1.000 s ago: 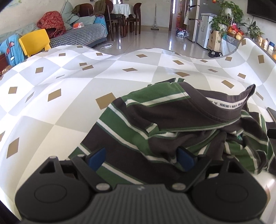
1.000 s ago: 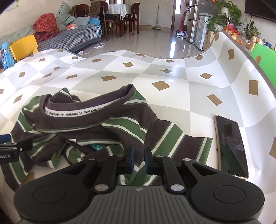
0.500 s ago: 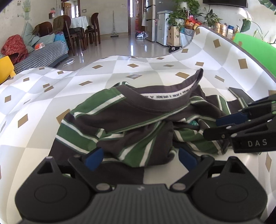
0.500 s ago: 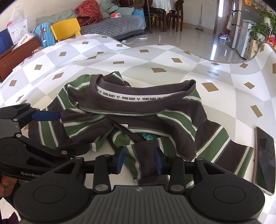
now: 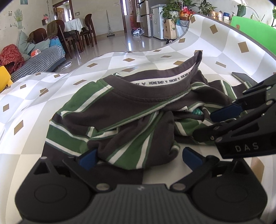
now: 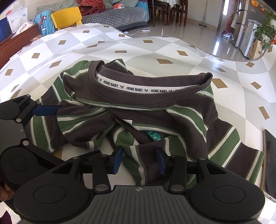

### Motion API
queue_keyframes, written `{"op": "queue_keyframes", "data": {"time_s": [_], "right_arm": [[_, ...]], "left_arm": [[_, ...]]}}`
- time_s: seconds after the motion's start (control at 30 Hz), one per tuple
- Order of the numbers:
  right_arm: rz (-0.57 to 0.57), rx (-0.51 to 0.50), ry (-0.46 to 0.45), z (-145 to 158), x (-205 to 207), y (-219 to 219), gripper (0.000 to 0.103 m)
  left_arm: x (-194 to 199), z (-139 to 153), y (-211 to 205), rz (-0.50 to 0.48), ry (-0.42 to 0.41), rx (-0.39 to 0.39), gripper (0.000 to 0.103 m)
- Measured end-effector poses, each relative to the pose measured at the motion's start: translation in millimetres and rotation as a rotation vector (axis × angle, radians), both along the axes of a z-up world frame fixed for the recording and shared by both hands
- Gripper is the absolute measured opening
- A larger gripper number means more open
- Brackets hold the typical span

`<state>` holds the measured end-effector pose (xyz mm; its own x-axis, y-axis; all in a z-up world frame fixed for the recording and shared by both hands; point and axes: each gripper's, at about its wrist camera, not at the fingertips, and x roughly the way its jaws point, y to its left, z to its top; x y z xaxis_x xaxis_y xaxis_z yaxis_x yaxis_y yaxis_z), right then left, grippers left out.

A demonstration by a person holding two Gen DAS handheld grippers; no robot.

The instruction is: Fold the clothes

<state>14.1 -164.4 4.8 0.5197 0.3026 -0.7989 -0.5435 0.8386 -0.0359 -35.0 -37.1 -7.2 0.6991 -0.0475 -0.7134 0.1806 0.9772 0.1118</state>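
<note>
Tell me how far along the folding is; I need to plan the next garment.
Barely begun. Done: nothing; the striped shirt lies crumpled on the checked tablecloth, collar up, no neat fold. In hand: the left gripper and right gripper are both opening, bunched fabric between their fingers, neither clamping. Left: spreading it flat, then every fold. A phone lies beside the shirt.

We saw a shirt (image 6: 155,110) striped in dark brown, green and thin white, its collar lined with a white band printed in dark letters. The counter (image 6: 172,48) wore a cloth of white and grey checks dotted with tan diamonds. Each tool (image 5: 139,156) was black with blue pads (image 6: 117,160). A black phone (image 6: 270,160) lay to the right. Farther off stood a yellow chair (image 6: 66,16) and a black-and-white houndstooth sofa (image 6: 117,16).
</note>
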Motion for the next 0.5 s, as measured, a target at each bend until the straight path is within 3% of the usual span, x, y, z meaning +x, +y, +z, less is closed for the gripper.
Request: {"op": "queue_keyframes", "data": {"time_s": [0.3, 0.43, 0.5], "right_arm": [[-0.050, 0.017, 0.002, -4, 4, -1, 0.038], [-0.070, 0.011, -0.011, -2, 4, -2, 0.017], [-0.078, 0.015, -0.021, 0, 4, -3, 0.014]], "left_arm": [[5, -4, 5, 0.036, 0.016, -0.036, 0.100], [4, -2, 9, 0.048, 0.015, -0.062, 0.079], [4, 0, 13, 0.060, 0.012, -0.070, 0.065]]}}
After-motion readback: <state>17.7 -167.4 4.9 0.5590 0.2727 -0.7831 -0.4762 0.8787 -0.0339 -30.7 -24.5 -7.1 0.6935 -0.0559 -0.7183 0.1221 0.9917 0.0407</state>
